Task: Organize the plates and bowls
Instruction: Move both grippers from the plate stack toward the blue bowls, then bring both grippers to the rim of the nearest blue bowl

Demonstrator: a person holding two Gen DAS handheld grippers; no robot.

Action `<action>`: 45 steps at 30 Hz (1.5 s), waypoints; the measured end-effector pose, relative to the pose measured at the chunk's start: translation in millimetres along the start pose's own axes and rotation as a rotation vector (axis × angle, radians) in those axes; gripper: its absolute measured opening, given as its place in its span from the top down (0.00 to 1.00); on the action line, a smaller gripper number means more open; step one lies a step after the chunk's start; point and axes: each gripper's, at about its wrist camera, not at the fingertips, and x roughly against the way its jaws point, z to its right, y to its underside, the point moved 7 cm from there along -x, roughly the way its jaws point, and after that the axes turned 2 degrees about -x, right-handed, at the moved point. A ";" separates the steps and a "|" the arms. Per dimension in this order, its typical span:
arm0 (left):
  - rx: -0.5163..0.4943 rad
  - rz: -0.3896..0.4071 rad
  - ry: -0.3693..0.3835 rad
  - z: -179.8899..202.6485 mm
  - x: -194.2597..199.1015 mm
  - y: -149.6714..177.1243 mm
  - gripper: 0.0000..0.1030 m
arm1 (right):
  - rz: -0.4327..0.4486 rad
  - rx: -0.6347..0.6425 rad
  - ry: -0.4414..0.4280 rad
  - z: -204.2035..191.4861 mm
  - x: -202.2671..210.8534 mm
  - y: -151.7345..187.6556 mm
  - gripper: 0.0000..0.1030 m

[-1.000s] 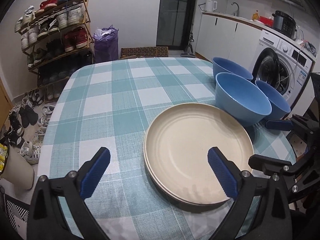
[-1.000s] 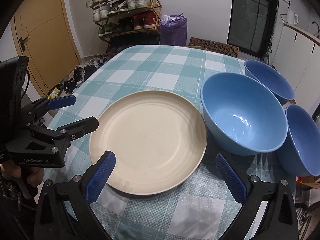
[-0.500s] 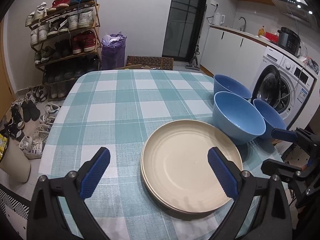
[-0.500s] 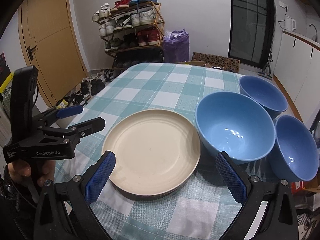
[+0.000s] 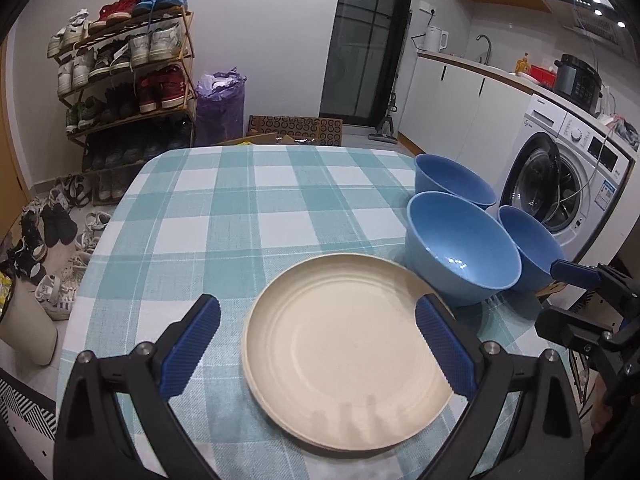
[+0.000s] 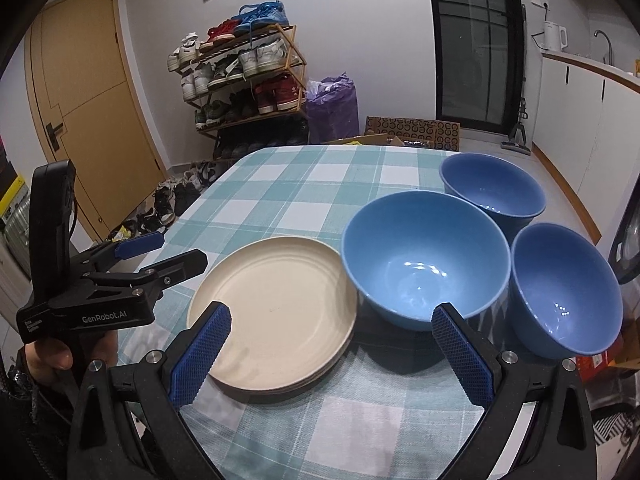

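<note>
A stack of cream plates [image 5: 344,352] [image 6: 276,312] lies near the front of the checked table [image 5: 224,216]. To its right stand three blue bowls: a large one [image 5: 460,256] [image 6: 424,268], one behind it [image 5: 452,182] [image 6: 492,186], and one at the table's right edge [image 5: 528,248] [image 6: 564,288]. My left gripper [image 5: 316,348] hangs open above the plates' near side, nothing between its fingers. My right gripper [image 6: 332,352] is open too, above the gap between the plates and the large bowl. Each gripper shows at the side of the other's view.
A shoe rack [image 5: 128,72] and a purple bag [image 5: 220,108] stand beyond the table's far left, with shoes on the floor. A washing machine [image 5: 568,176] and a kitchen counter are at the right. A wooden door [image 6: 92,120] is at the left. A hand [image 6: 44,364] holds the left gripper.
Both grippers have drawn back and risen from the table, so the plates and bowls look smaller and farther. Nothing on the table has moved, and both grippers stay open.
</note>
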 end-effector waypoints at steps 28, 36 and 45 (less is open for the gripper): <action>-0.071 0.019 0.009 64.4 -26.4 -68.8 0.04 | 0.062 -0.064 0.077 103.8 38.3 -58.0 0.01; -0.079 0.020 0.015 75.5 -38.5 -88.8 0.04 | 0.067 -0.100 0.105 131.7 43.0 -75.6 0.01; -0.124 0.017 0.017 101.5 -60.4 -106.4 0.04 | 0.077 -0.121 0.125 159.5 44.1 -92.0 0.01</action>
